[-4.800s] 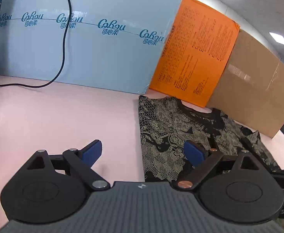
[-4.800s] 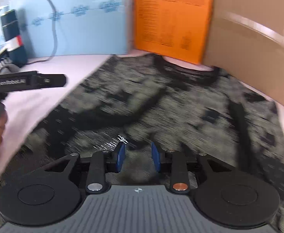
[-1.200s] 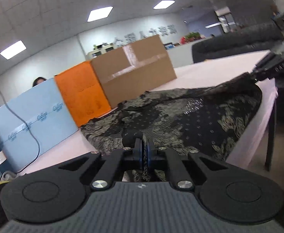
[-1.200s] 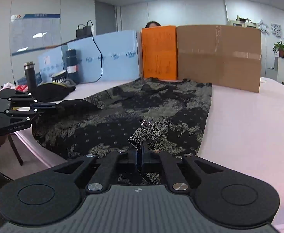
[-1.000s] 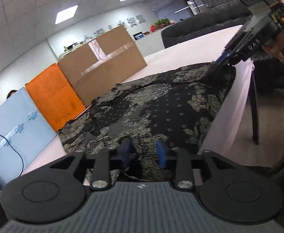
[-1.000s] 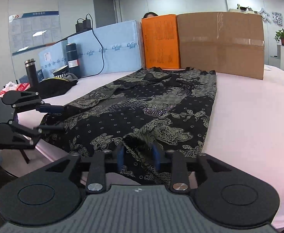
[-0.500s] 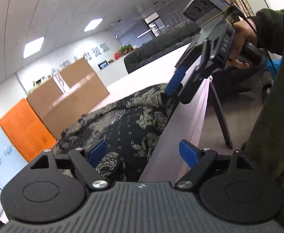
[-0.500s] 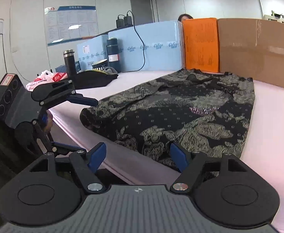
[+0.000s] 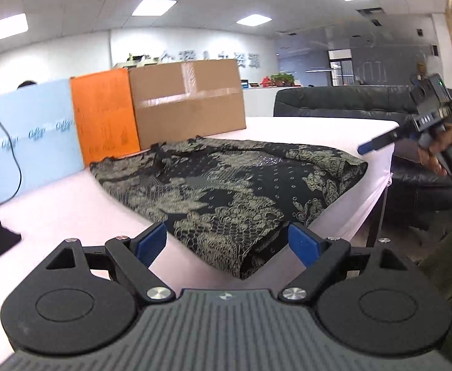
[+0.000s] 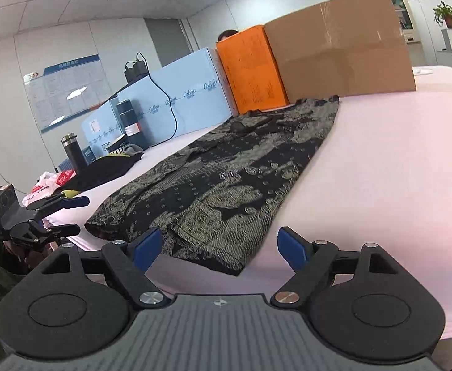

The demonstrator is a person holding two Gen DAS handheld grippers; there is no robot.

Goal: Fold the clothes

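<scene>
The black patterned garment [image 9: 226, 185] lies flat on the pink table [image 10: 395, 170], its near hem at the table's front edge. The left gripper [image 9: 227, 241] and right gripper [image 10: 219, 245] hover just off that edge, jaws wide apart after just opening, gripping nothing; a second ago both straddled the hem. Bare tabletop extends right of the garment; boxes [image 9: 185, 102] border the far edge.

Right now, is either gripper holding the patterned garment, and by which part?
Neither. The left gripper and right gripper have just been opening; both stand open, clear of the patterned garment, which lies flat on the table.
</scene>
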